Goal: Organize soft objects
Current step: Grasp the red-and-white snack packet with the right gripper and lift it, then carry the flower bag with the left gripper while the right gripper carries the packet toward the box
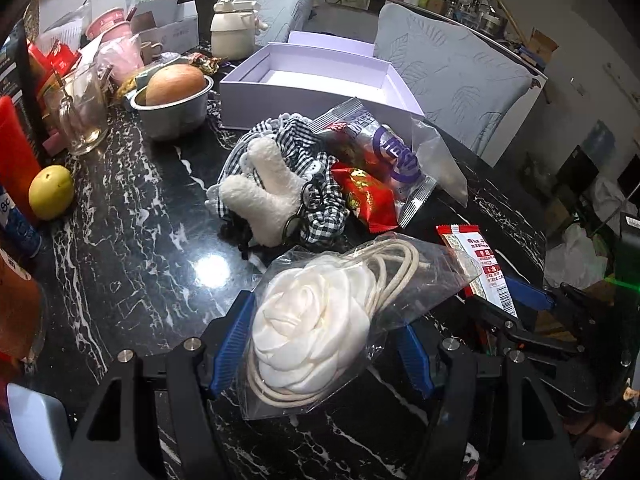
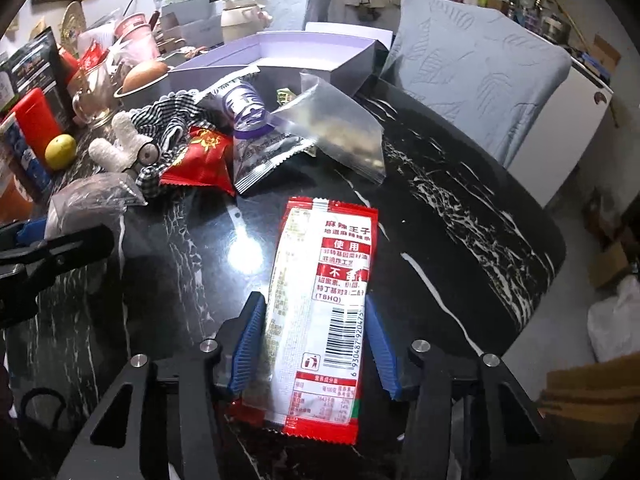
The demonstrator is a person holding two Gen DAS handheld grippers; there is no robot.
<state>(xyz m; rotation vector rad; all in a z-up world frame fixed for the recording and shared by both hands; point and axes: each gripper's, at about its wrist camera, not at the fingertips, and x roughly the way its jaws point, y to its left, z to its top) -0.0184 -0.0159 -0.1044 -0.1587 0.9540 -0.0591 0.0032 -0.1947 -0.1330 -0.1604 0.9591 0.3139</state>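
My left gripper is shut on a clear bag holding a white fabric rose with a cream cord, low over the black marble table. My right gripper is shut on a red and white snack packet, also seen in the left wrist view. Beyond lie a white plush toy, a black-and-white checked cloth, a red wrapper and a purple-printed packet. An open lilac box stands behind them.
A metal bowl with a round fruit, a glass mug, a yellow-green fruit, a red container and a cream jar crowd the left and back. A clear empty bag lies by the box. Light blue chairs stand behind the table.
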